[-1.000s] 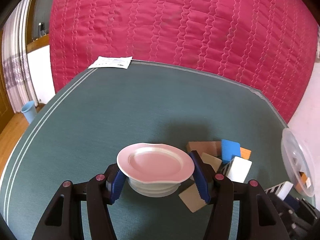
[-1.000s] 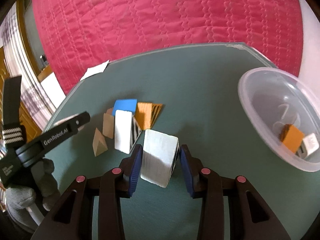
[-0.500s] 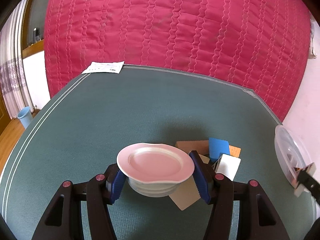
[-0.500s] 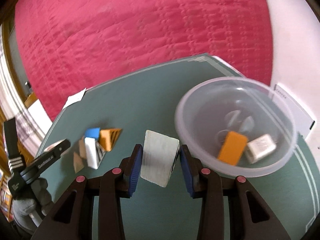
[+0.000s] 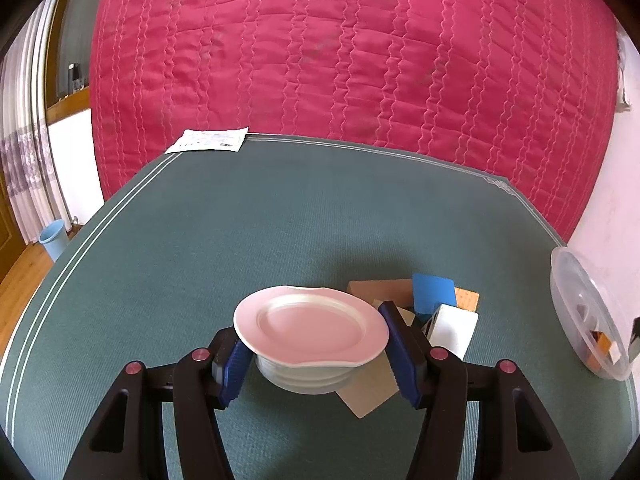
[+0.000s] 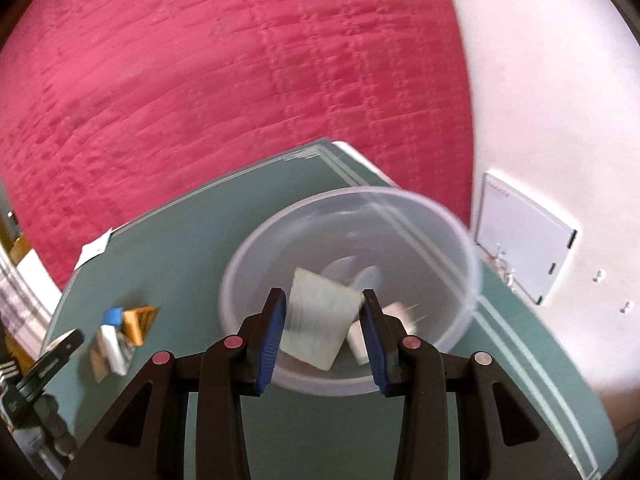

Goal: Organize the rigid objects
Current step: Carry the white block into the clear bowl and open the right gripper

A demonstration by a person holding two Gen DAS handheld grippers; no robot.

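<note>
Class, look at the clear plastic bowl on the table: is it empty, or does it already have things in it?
Not empty. The bowl already holds an orange block and a white block. The right gripper holds another white block over it.

This looks like a room in a home. A worktop under a green cloth with pale border lines stands right against a large quilted red bedcover, which rises behind its far edge. To the left of the worktop hang patterned curtains over a wooden floor, where a small blue bin stands. To its right is a plain white wall with a white panel mounted on it.
</note>
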